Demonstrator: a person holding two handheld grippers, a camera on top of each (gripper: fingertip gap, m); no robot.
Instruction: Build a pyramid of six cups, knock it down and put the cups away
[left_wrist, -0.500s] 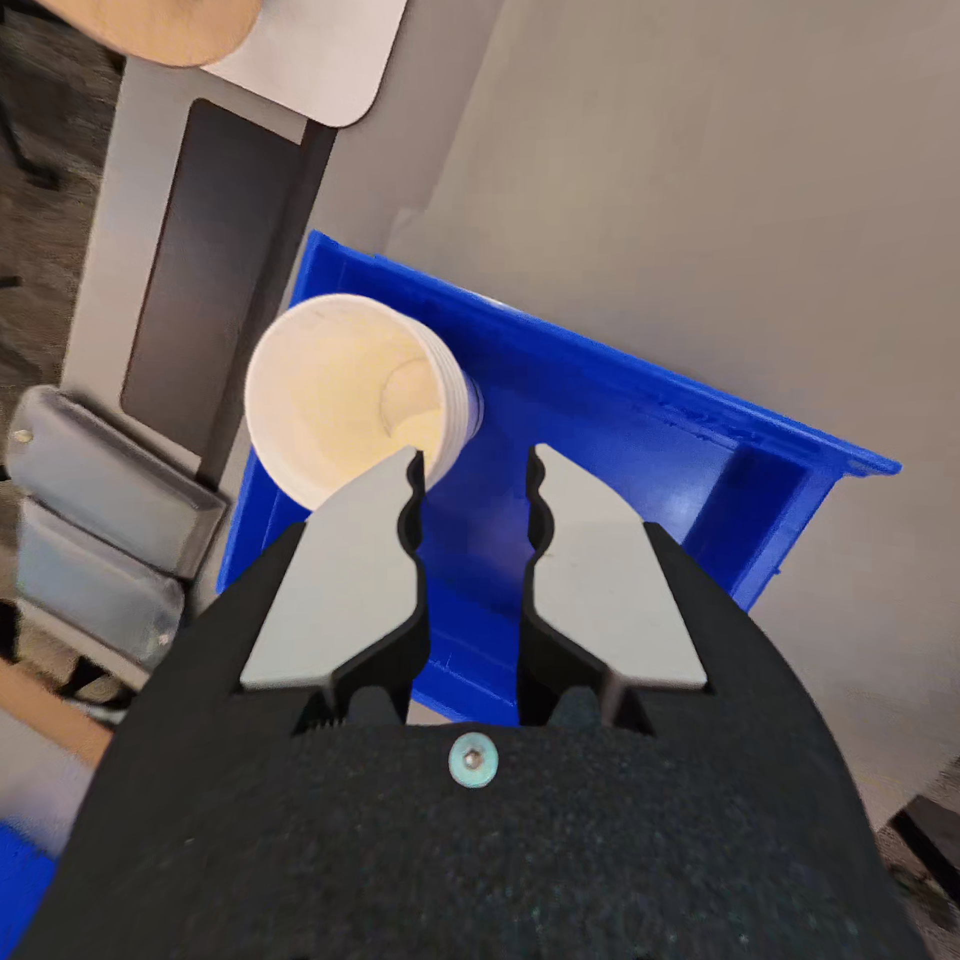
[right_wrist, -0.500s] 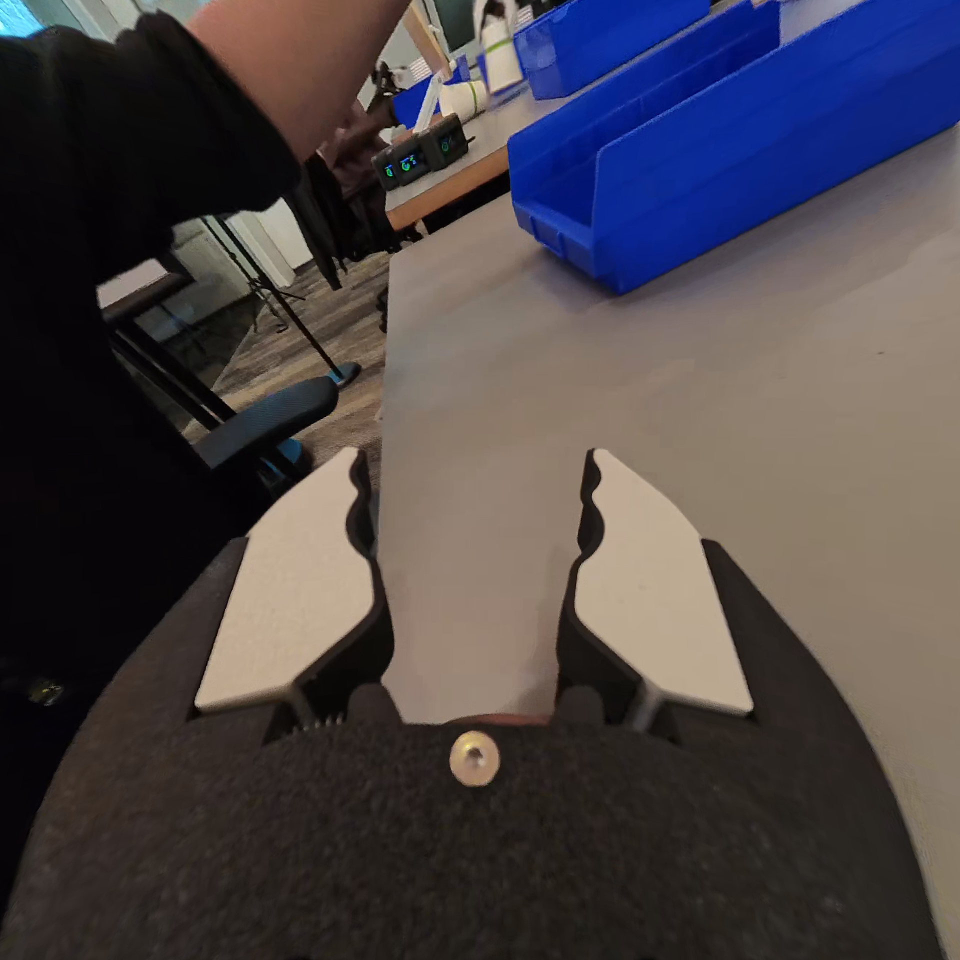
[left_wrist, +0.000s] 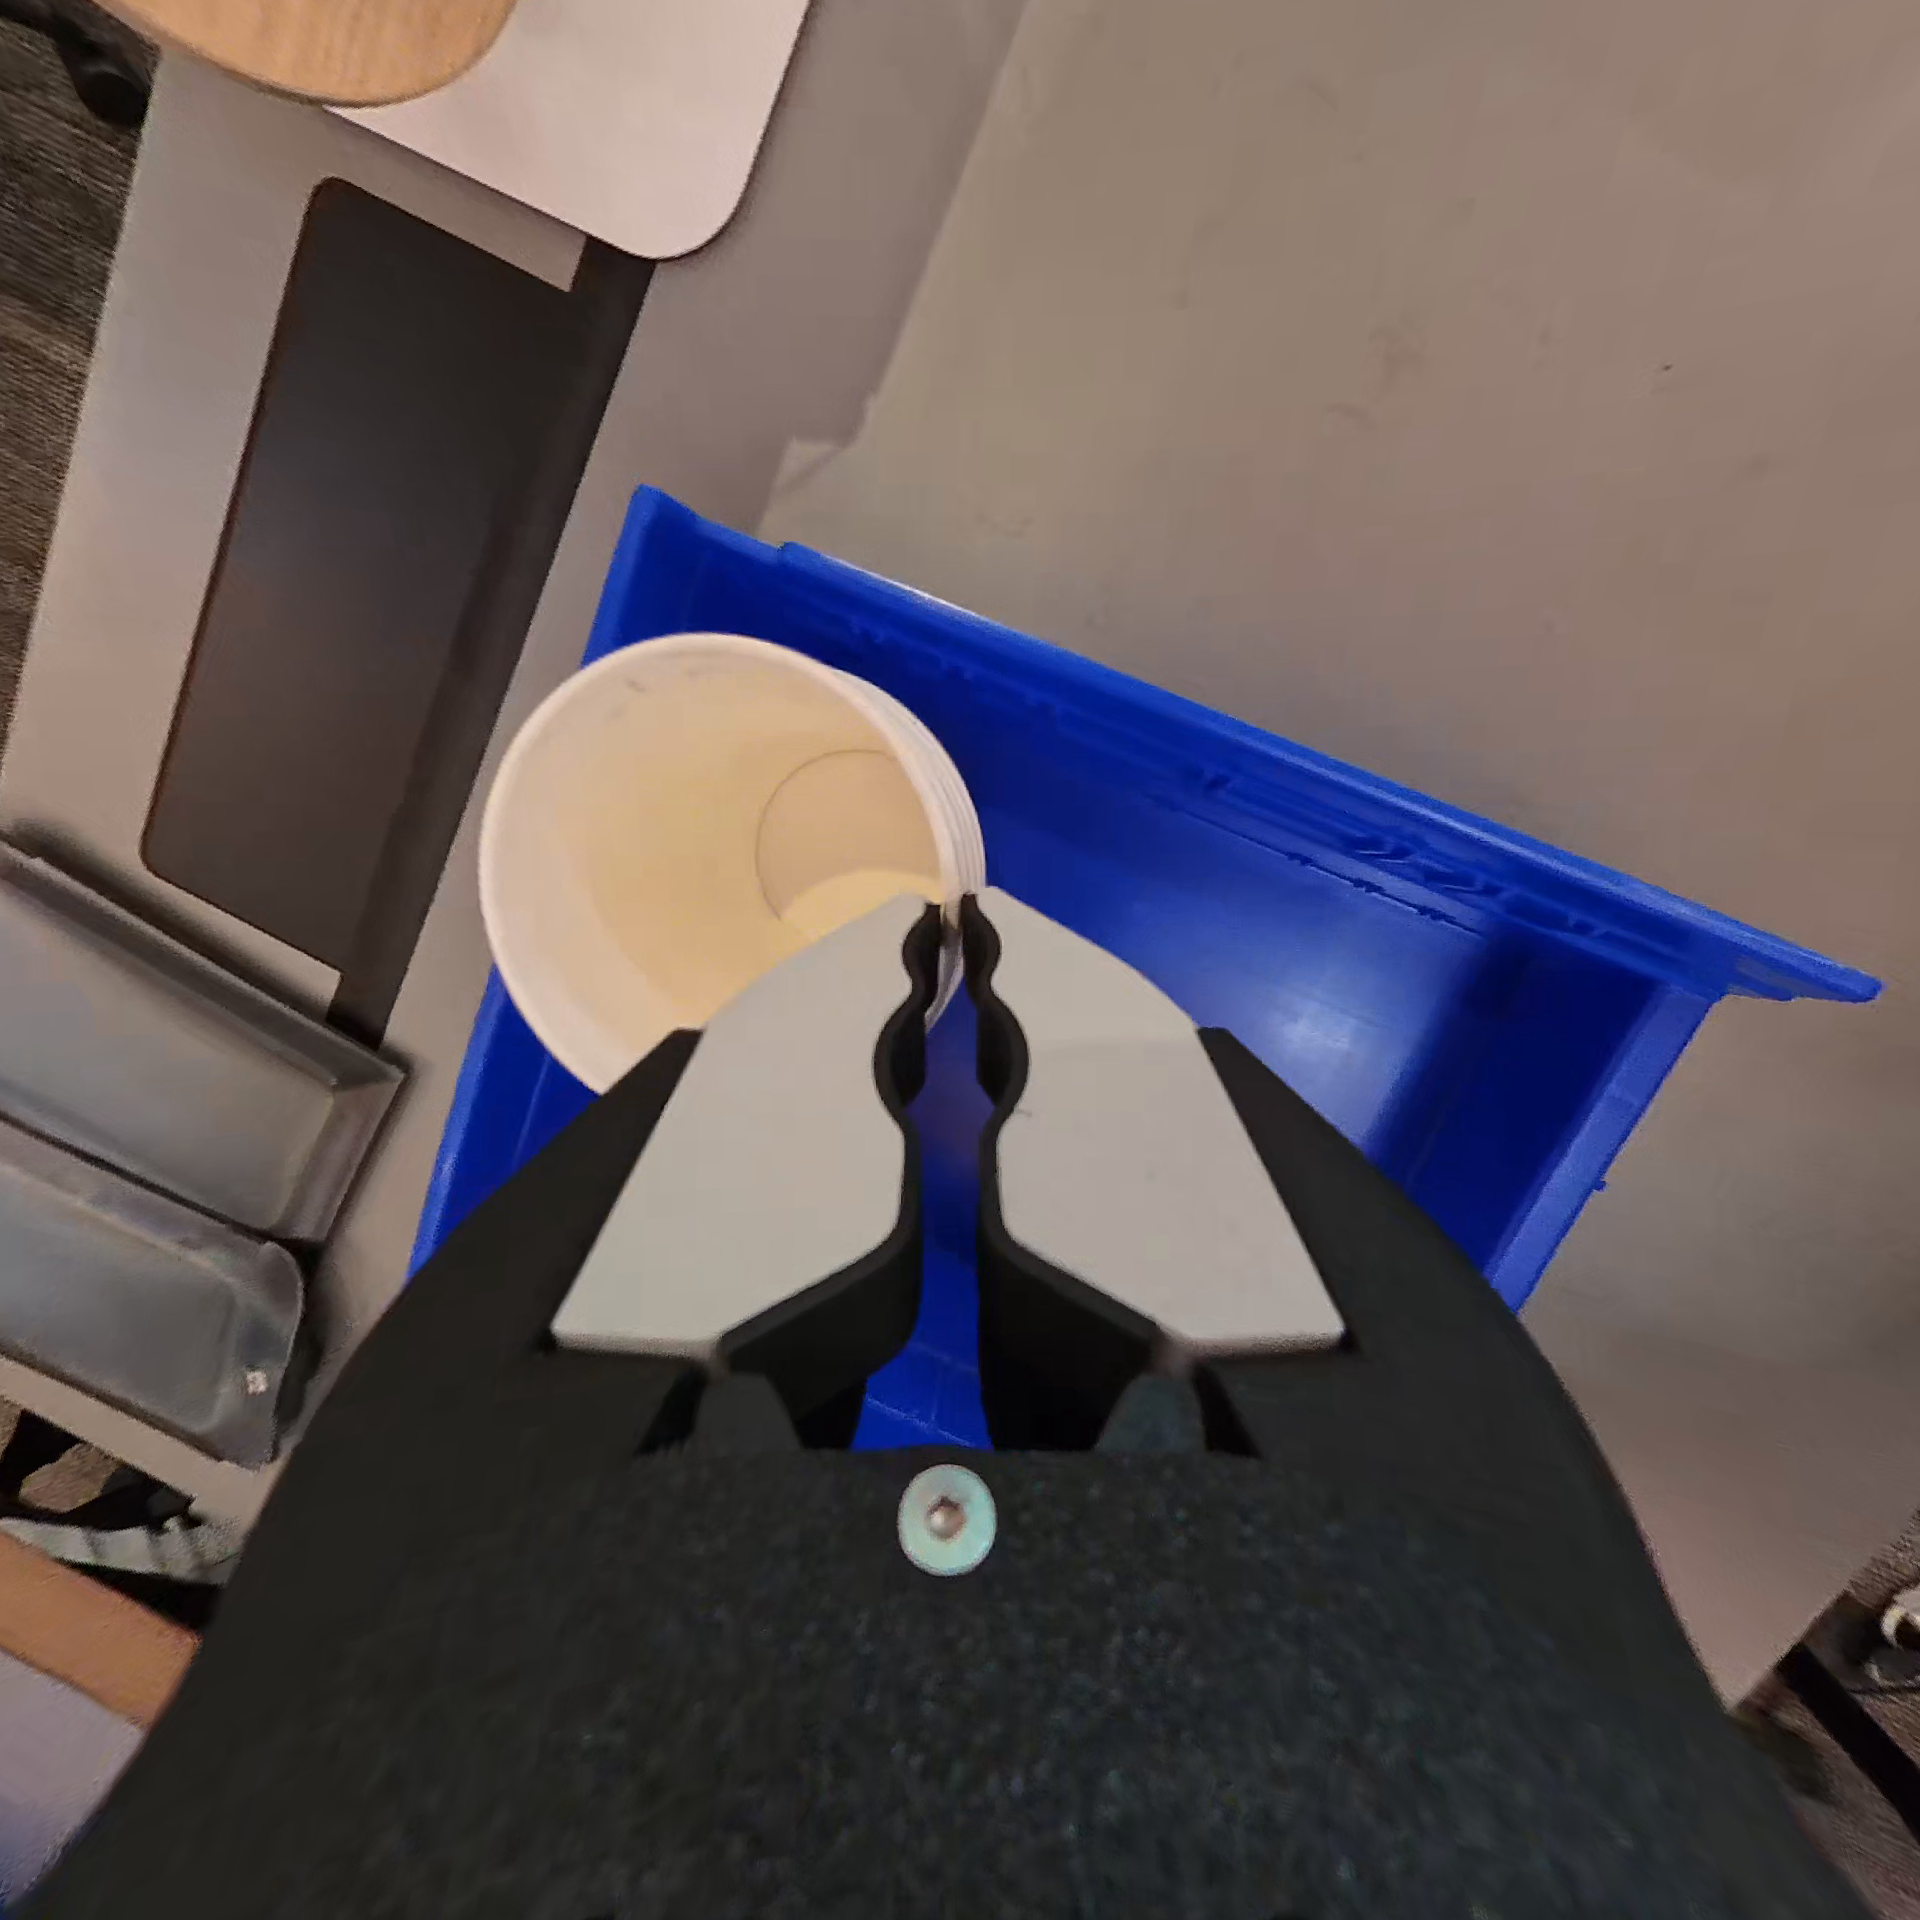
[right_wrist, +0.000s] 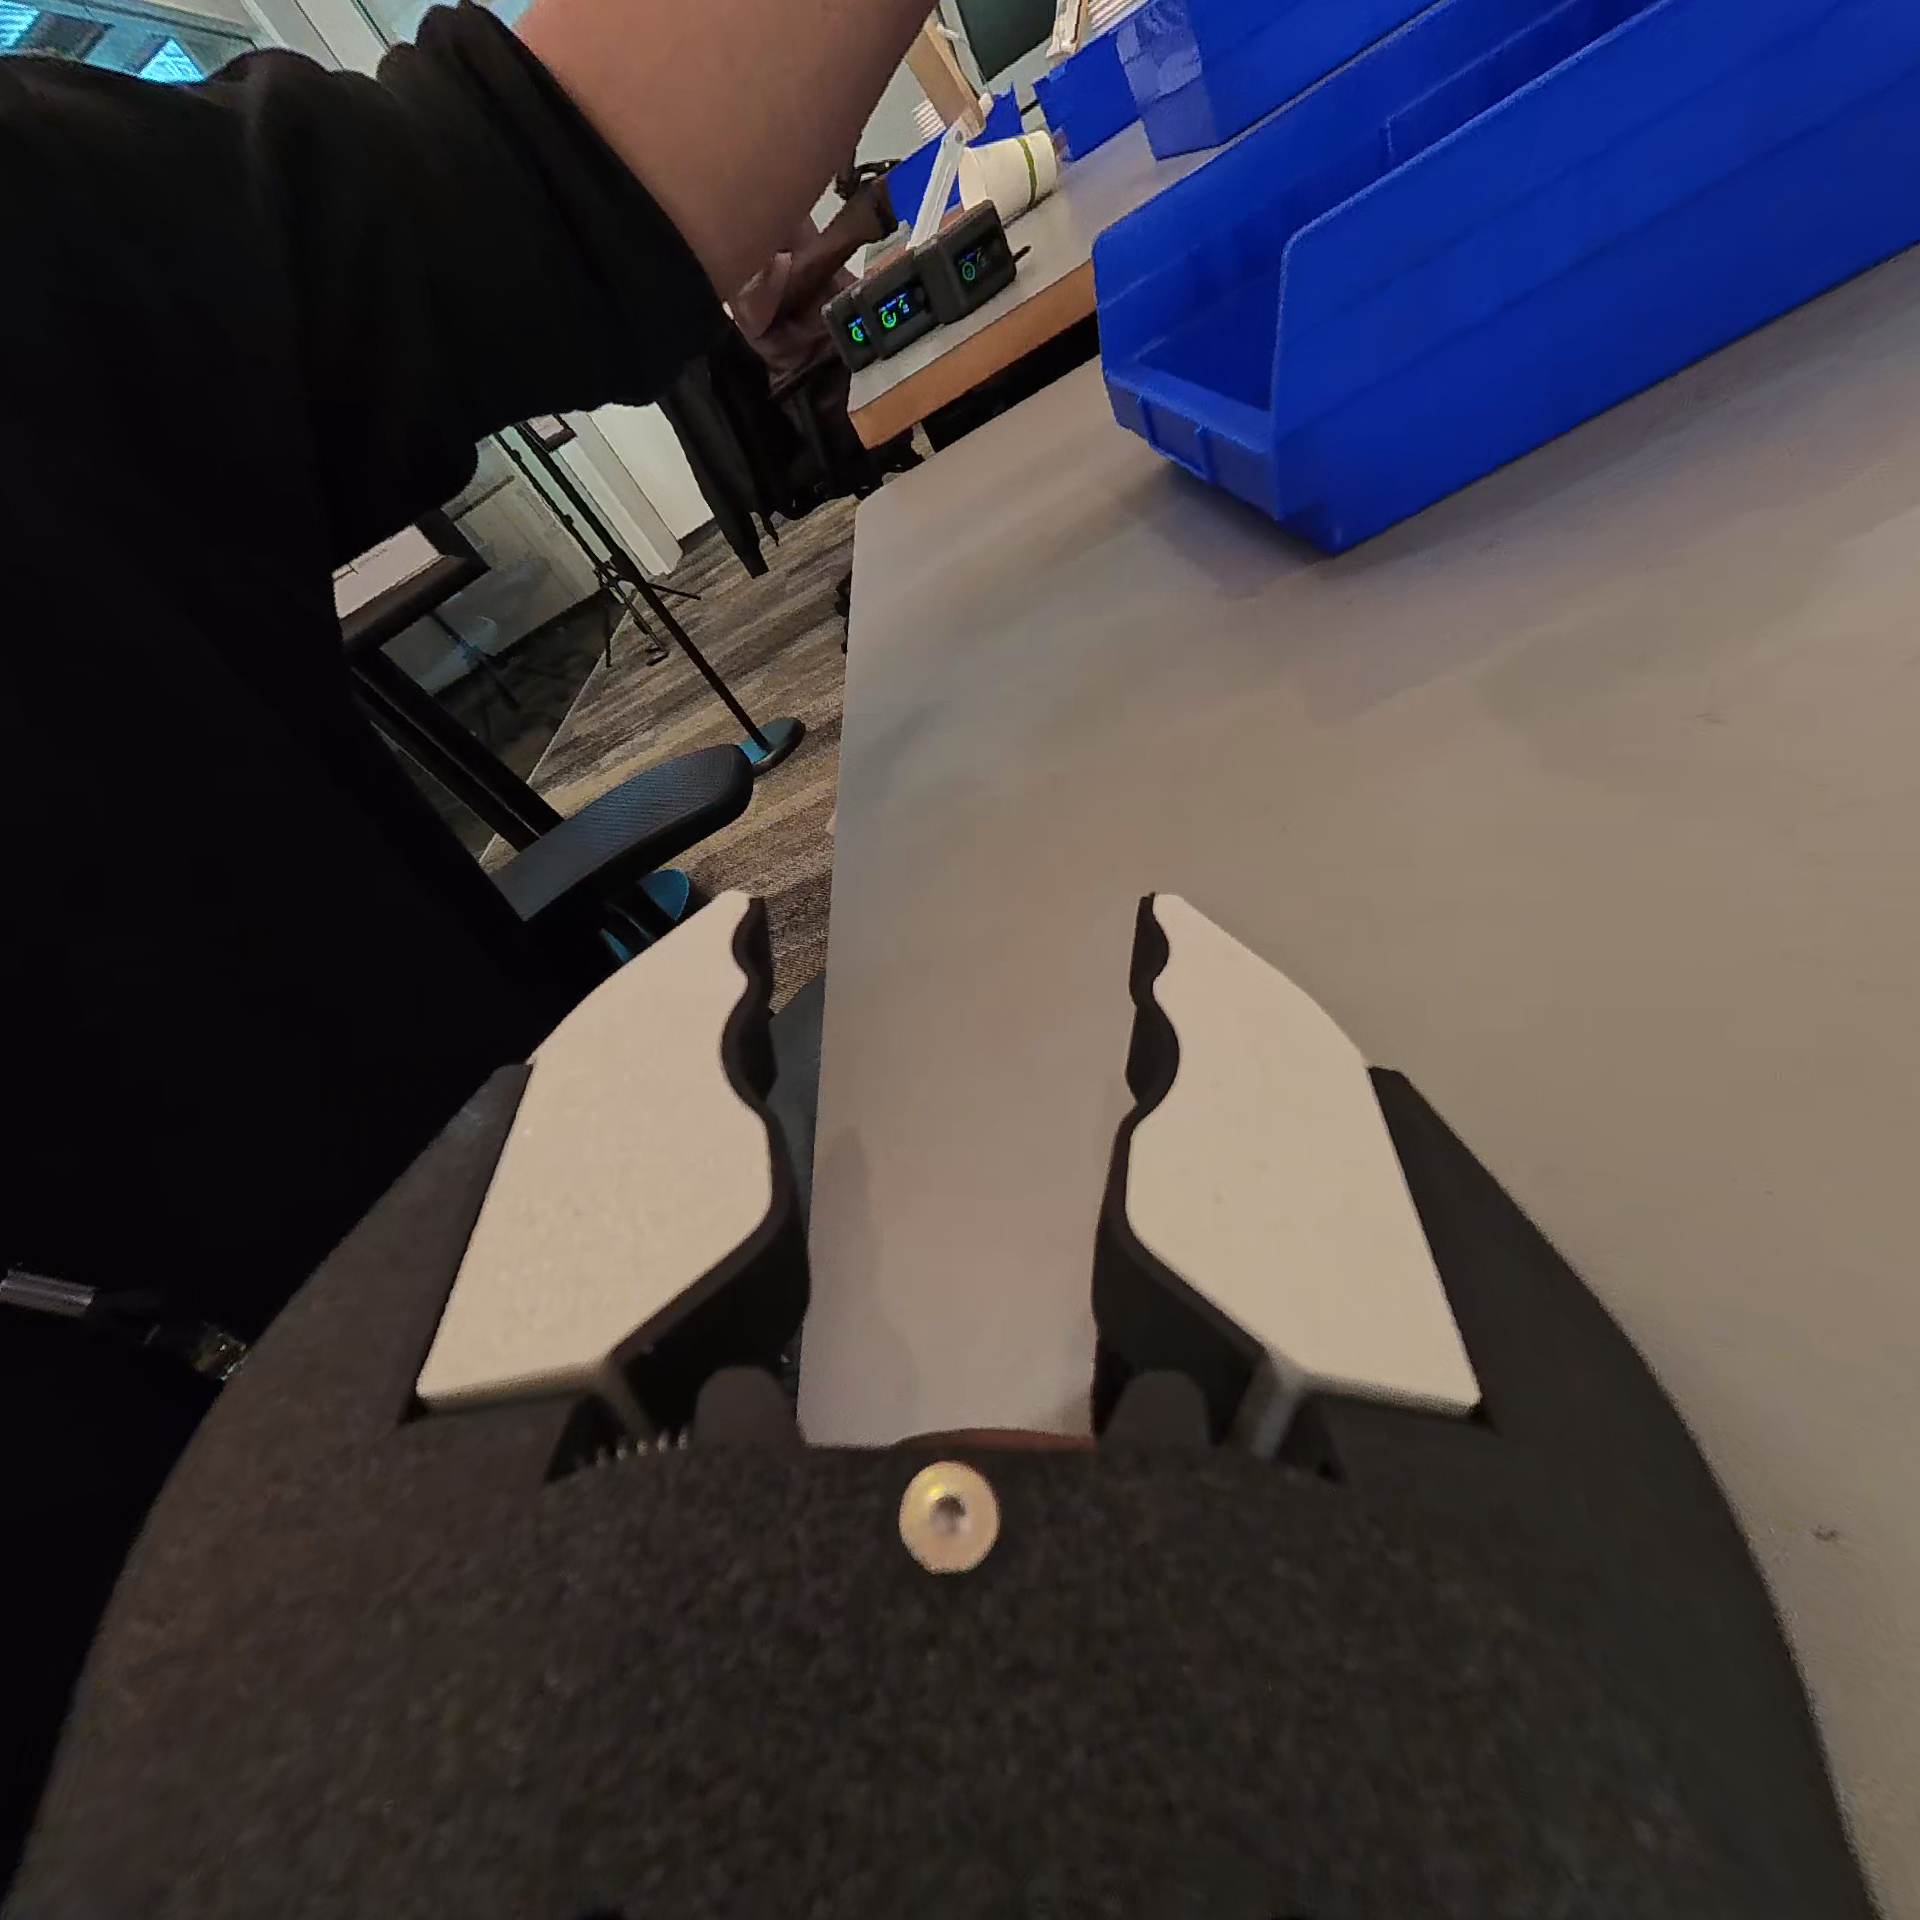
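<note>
Jaws of the left gripper (left_wrist: 956, 914) pinch the rim of a nested stack of white cups (left_wrist: 717, 852), held tilted above the blue bin (left_wrist: 1299, 935) on the grey table (left_wrist: 1455, 364). Right gripper (right_wrist: 951, 914) jaws stand spread, empty, over the table.

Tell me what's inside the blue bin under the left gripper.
A nested stack of white cups, pinched at its rim by the left hand-held gripper, leans in the bin. The gripper hides the near floor.
</note>
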